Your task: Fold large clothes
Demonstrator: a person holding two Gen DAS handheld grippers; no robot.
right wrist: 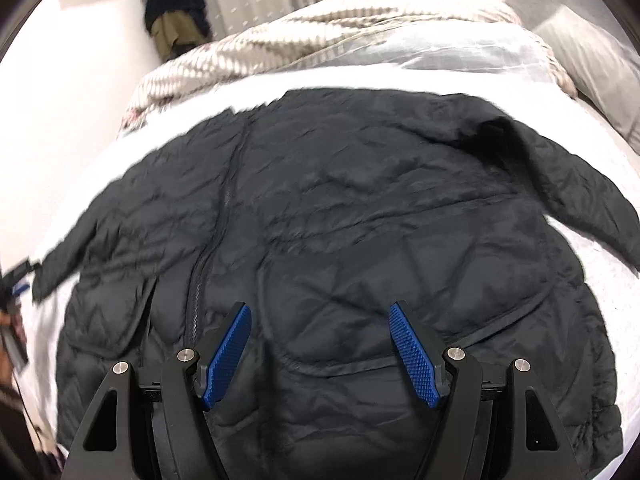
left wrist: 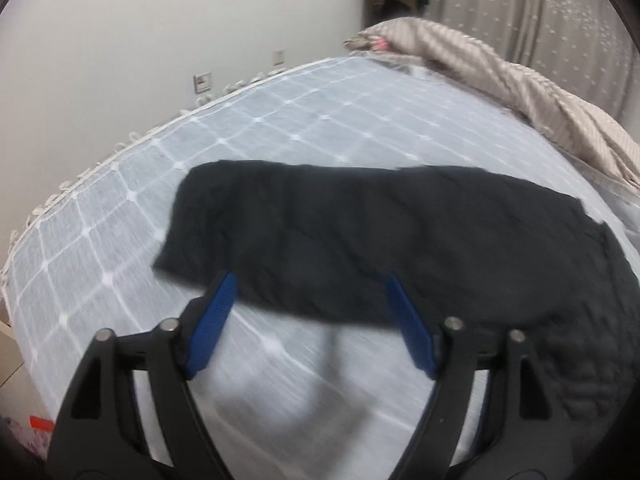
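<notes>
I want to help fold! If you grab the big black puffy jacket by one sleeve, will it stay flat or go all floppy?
Probably floppy: the black jacket lies wrinkled and limp on the bed, so its sleeve would likely droop. Its quilted padding suggests it is light for its size. The fabric looks smooth, so it might slip in a loose pinch.

Counted one black quilted jacket [right wrist: 340, 208], spread flat, with two sleeves showing and two flap pockets on the front. Counted two grippers, a left gripper [left wrist: 310, 320] and a right gripper [right wrist: 320, 350], each with two blue pads spread apart and nothing between them. Found one bed [left wrist: 280, 120] under a single grid-patterned cover, one striped beige blanket [left wrist: 520, 92] bunched at the far edge, one grey pillow [right wrist: 592, 68], one dotted curtain [left wrist: 540, 8], one bundle of dark clothes [right wrist: 176, 12] hung in the corner, and two wall plates [left wrist: 202, 82].
</notes>
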